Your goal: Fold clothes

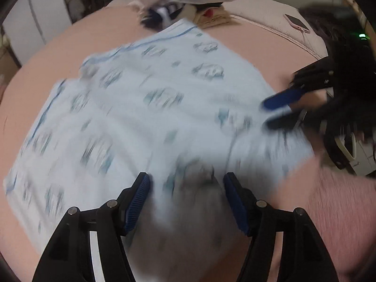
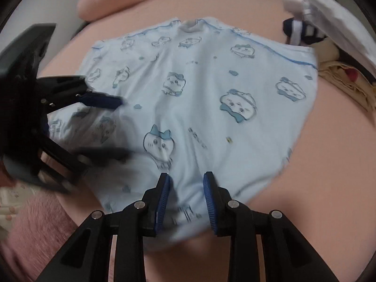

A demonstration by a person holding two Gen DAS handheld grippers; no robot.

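Here a pale blue garment (image 2: 206, 98) printed with cartoon faces is seen spread across a pink bed (image 2: 333, 164), its blue-piped edge lying at the far side. The left gripper (image 1: 186, 183) is held at the near edge of the cloth, its fingers (image 1: 138, 199) spread wide with fabric bunched between them but not pinched. The right gripper (image 2: 186, 183) is placed likewise at the near hem, its fingers (image 2: 210, 202) parted, cloth lying in the gap and touching both blue pads; no firm grip is shown. In the left wrist view, much is blurred. A heap of other clothes (image 1: 183, 2) is seen at the far end of the bed, just beside the garment, and a phone (image 1: 297, 22) lies to the far right
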